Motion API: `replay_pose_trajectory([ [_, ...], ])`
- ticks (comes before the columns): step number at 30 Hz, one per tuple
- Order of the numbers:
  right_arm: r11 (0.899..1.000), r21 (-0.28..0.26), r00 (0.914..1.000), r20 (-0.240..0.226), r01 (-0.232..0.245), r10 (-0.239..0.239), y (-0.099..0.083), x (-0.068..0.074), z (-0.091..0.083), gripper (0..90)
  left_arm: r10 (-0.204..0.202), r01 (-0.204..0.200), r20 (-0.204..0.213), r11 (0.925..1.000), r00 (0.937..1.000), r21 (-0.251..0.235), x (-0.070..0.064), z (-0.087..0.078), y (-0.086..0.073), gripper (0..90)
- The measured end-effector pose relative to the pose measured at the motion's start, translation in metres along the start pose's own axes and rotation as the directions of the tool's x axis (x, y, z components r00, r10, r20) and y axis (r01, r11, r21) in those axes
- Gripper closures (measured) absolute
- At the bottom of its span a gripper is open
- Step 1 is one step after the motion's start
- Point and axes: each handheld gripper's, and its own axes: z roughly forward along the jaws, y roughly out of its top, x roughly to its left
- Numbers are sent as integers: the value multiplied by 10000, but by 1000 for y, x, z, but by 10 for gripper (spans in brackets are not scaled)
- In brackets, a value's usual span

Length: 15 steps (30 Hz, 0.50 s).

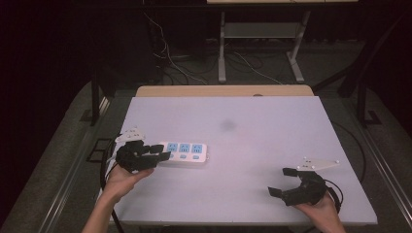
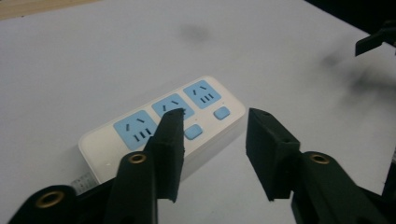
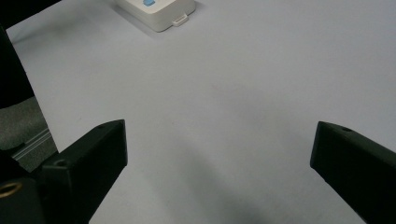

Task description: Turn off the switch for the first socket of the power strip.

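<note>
The white power strip lies flat on the left half of the table, its three blue sockets facing up and its long side running across in front of me. My left tool is at its near-left end with the jaws partly apart. In the left gripper view one jaw overlaps the strip's top near the middle socket and the other hangs over bare table beside its long edge; nothing is gripped, and I cannot tell whether the jaw touches it.

If I mean to pick it up, I judge I should straddle the narrow width squarely, both jaws low on the side walls, and clamp evenly so it does not swivel.

My right tool waits wide apart and empty, well away at the near-right.
</note>
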Motion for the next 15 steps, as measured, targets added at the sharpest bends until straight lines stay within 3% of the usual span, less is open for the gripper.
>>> replay_pose_trajectory([
  [6,10000,10,10000,1,9,-9,0,0,0,36,-232,238,132,9985,9996,-483,-5,-4,-7,340],
  [15,10000,15,10000,-23,11,-11,0,0,0,36,-381,423,640,9969,9972,-659,-14,-2,-20,1],
])
